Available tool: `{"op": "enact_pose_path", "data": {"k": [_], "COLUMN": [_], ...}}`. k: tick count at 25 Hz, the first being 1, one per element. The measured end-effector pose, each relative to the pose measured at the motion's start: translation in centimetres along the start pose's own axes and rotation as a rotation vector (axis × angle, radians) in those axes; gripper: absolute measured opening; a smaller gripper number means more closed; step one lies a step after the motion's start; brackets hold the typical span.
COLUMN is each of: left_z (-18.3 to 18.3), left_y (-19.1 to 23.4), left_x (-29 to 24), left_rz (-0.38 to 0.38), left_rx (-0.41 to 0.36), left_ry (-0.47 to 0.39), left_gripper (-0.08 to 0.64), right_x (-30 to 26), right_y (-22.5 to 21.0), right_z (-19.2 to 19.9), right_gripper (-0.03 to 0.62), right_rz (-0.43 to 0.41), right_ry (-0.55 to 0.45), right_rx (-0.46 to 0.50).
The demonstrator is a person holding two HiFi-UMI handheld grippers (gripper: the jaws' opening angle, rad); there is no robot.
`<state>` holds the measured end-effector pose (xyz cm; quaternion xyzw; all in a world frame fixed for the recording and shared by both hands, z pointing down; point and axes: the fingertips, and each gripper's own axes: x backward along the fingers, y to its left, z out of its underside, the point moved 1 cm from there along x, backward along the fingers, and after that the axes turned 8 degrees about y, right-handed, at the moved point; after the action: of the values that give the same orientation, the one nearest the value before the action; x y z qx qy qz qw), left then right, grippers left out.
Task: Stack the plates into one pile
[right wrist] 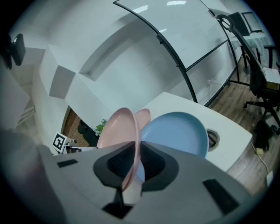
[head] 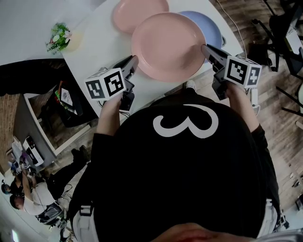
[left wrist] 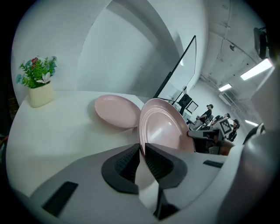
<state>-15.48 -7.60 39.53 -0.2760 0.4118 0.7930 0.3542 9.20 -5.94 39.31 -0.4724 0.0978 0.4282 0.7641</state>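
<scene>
The left claw (head: 133, 62) is clenched on the left rim of the large pink plate (head: 168, 45), its pads pinching the edge. The right claw (head: 205, 47) is clamped on the opposite rim in the same way. The plate hangs between the 2 at upper centre of the head view, apparently lifted off the tabletop (head: 97, 45).

The step looks like carrying this plate onto another to start 1 pile. The second pink plate (head: 135, 12) at the top is a possible base, but the blue plate (head: 214, 29), partly under the held plate's right side, seems nearer. Hold both rims level, centre the plate over the base before lowering, and release both claws together so it neither tips nor slides.

The second pink plate is cut off by the top edge. The held plate covers most of the blue plate, and I cannot tell whether the 2 touch.
</scene>
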Motion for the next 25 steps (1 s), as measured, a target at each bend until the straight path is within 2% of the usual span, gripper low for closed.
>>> {"op": "enact_pose_path", "data": {"k": [16, 25], "left_z": [-2.4, -2.6], "left_y": [-4.7, -5.6], "left_x": [-5.9, -8.6], "left_rz": [-0.031, -0.040], "left_rx": [0.027, 0.054], "left_ry": [-0.007, -0.009], "left_gripper": [0.052, 0.052], "right_x": [2.6, 2.4], "right_y": [-6.9, -9.7], "right_z": [-4.2, -4.9], "right_gripper": [0.055, 0.055], "right_rz": [-0.021, -0.022], "right_ry": [0.026, 0.040], "right_rx": [0.019, 0.016]}}
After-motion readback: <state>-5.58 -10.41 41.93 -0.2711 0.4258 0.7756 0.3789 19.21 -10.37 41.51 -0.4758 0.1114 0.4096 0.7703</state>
